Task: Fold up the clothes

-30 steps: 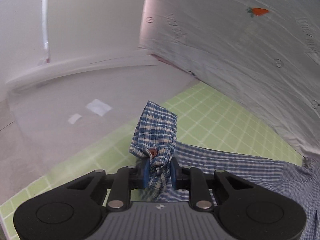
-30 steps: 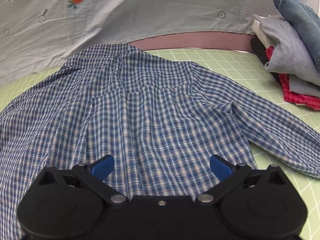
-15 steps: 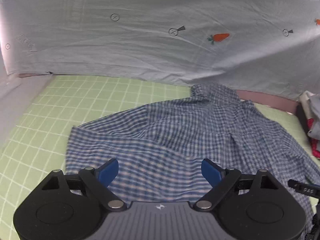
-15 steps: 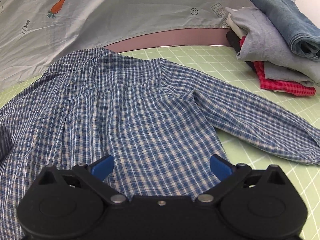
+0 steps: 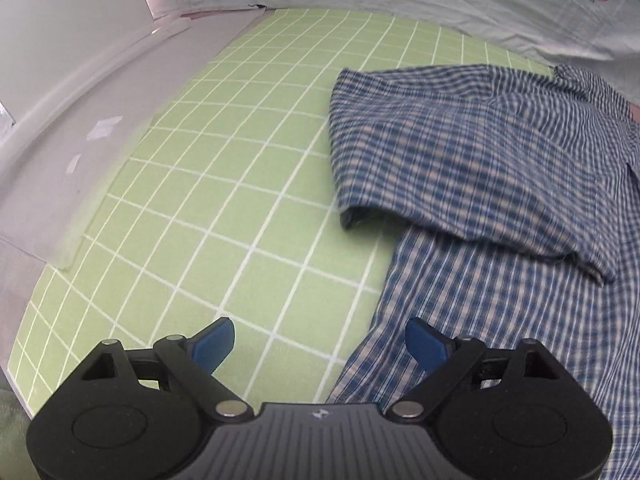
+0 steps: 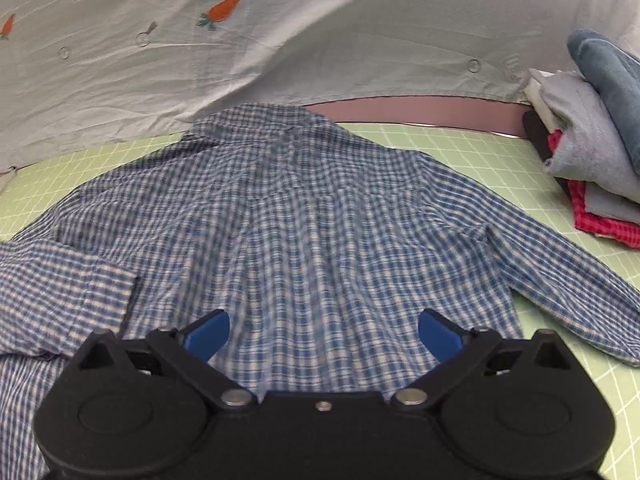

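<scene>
A blue plaid shirt [image 6: 320,216] lies back-up on the green grid mat [image 5: 240,168]. Its left sleeve [image 5: 460,160] is folded over onto the body, and its cuff [image 6: 68,292] lies at the left of the right wrist view. The other sleeve [image 6: 560,280] stretches out flat to the right. My left gripper [image 5: 320,346] hangs open over the shirt's left edge, with mat and hem below it and nothing between the fingers. Over the shirt's lower back my right gripper [image 6: 324,332] is open too, empty.
A stack of folded clothes [image 6: 592,148], denim on top and red plaid at the bottom, sits at the mat's far right. A pale sheet with carrot prints [image 6: 240,40] hangs behind the mat. Grey tabletop [image 5: 80,128] borders the mat on the left.
My left gripper let go of the plaid cuff, opened wide and swung down to the shirt's left edge; the sleeve now lies folded over the body. The right gripper shifted slightly, still open.
</scene>
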`<state>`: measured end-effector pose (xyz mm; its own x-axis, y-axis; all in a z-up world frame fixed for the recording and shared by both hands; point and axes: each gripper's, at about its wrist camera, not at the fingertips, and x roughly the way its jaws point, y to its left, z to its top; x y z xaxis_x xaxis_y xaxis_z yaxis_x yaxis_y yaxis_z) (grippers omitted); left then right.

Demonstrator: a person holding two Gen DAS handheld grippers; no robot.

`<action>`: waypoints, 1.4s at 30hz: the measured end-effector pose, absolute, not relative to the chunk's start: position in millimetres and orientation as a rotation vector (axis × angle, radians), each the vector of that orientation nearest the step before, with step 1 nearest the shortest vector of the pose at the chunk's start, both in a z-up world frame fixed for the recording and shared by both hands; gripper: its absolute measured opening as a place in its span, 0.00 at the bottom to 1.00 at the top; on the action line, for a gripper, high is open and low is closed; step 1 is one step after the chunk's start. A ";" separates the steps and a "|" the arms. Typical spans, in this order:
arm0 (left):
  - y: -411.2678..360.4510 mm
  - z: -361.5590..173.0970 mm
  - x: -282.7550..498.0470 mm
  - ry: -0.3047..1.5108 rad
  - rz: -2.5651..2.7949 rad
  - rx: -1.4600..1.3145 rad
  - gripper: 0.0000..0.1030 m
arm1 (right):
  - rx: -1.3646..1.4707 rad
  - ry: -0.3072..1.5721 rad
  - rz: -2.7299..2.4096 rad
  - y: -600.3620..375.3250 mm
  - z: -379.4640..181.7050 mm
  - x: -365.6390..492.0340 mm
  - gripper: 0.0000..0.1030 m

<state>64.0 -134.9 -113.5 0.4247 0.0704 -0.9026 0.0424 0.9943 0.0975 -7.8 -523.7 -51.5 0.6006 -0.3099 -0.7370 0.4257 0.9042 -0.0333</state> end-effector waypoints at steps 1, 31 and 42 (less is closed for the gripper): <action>-135.1 -116.1 63.1 1.136 0.015 0.120 0.90 | 0.142 0.823 -0.404 -513.8 -51.5 -4.5 0.94; -113.7 -126.2 68.2 1.118 -0.077 0.057 1.00 | 0.189 0.851 -0.123 -380.6 -89.3 44.6 0.14; -128.4 -93.1 45.9 0.989 0.032 -0.075 0.97 | 0.168 0.639 -0.256 -483.6 -37.3 1.6 0.12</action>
